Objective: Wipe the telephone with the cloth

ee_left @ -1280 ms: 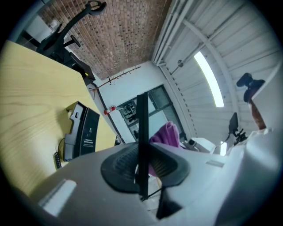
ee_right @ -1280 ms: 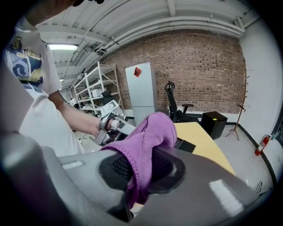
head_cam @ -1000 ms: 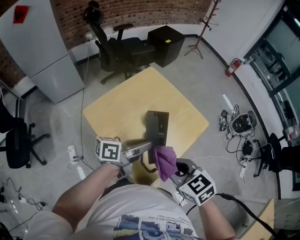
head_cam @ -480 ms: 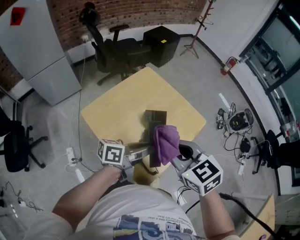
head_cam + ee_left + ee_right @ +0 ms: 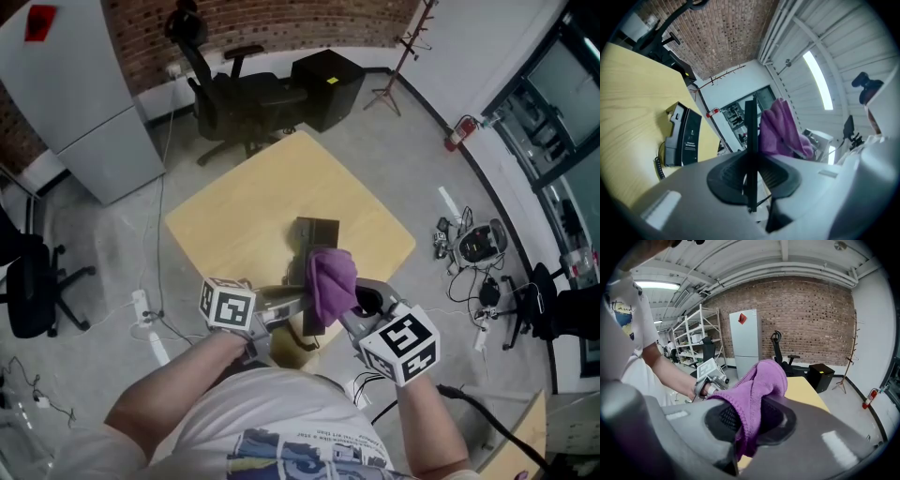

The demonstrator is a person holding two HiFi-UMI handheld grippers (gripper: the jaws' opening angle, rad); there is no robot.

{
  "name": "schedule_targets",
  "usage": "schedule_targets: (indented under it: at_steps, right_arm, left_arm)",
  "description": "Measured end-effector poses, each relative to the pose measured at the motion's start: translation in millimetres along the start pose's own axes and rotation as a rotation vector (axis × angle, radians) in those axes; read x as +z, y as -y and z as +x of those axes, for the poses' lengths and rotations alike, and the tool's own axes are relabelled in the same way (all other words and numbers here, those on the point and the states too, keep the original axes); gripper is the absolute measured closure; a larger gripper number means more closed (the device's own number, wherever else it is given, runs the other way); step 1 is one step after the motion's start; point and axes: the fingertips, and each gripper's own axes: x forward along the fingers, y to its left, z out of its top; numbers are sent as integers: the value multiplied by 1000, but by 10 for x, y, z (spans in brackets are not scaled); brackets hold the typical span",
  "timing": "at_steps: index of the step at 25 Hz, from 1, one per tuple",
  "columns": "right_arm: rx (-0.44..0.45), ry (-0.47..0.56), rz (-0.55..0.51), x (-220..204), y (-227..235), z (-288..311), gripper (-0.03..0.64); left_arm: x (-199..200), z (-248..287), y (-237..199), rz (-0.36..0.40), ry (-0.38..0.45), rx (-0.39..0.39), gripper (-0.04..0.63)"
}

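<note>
Apparently the wiping has no contact at this instant: the crumpled purple fleece cloth (image 5: 330, 281) hangs in the air over the near end of the black corded desk telephone (image 5: 315, 239) and, as far as the head view shows, does not touch it. The right gripper (image 5: 750, 420) is clenched on that cloth, a fold of which bulges up out of its jaws. The telephone lies on the square pale-yellow wooden table (image 5: 244, 216), running from about the middle toward the near corner, with its handset in the cradle and its coiled cord beside it. The left gripper (image 5: 751, 176) points level at the telephone's near end and grasps a thin black strip (image 5: 751, 136), seen edge-on between its pads; whether that strip is part of the telephone cannot be told. Its hold looks meant to steady things while the other hand wipes. No view shows any difference in the telephone's dark surface, so how much is already clean is unknowable; by judgement the far half and the handset remain to be passed over. As for containers, none stands on the table, and nothing in view holds anything
</note>
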Motion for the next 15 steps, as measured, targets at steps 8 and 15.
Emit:
schedule_targets:
  at_steps: [8, 15]
  right_arm:
    - [31, -41, 24, -223, -211, 18, 574]
    - [81, -86, 29, -433, -435, 4, 574]
  left_arm:
    - [170, -101, -49, -10, 51, -4, 518]
    - [329, -123, -33, -9, 84, -9, 518]
